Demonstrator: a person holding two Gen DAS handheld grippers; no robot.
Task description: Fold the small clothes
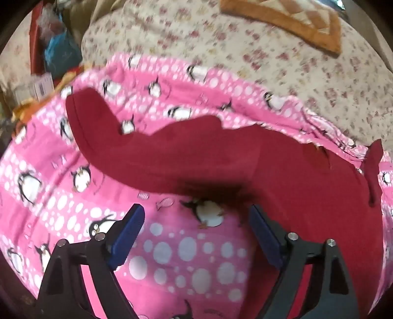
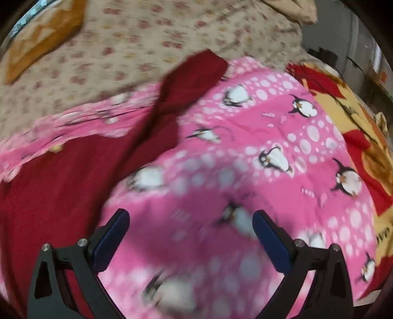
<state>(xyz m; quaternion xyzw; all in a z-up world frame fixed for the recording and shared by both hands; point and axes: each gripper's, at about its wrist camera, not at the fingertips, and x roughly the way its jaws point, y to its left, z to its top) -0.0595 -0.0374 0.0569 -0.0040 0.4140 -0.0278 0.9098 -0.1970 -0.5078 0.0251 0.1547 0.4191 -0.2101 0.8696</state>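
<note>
A floral beige bedsheet (image 1: 270,61) covers the bed; an orange patterned cushion (image 1: 289,19), perhaps, lies on it.

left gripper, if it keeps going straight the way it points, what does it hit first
Most likely the pink penguin blanket between its open fingers, right at the edge of the dark red garment; blur and unclear depth leave that uncertain.

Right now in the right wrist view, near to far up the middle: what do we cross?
Open right gripper → pink penguin blanket → dark red garment's sleeve → beige floral sheet.
</note>
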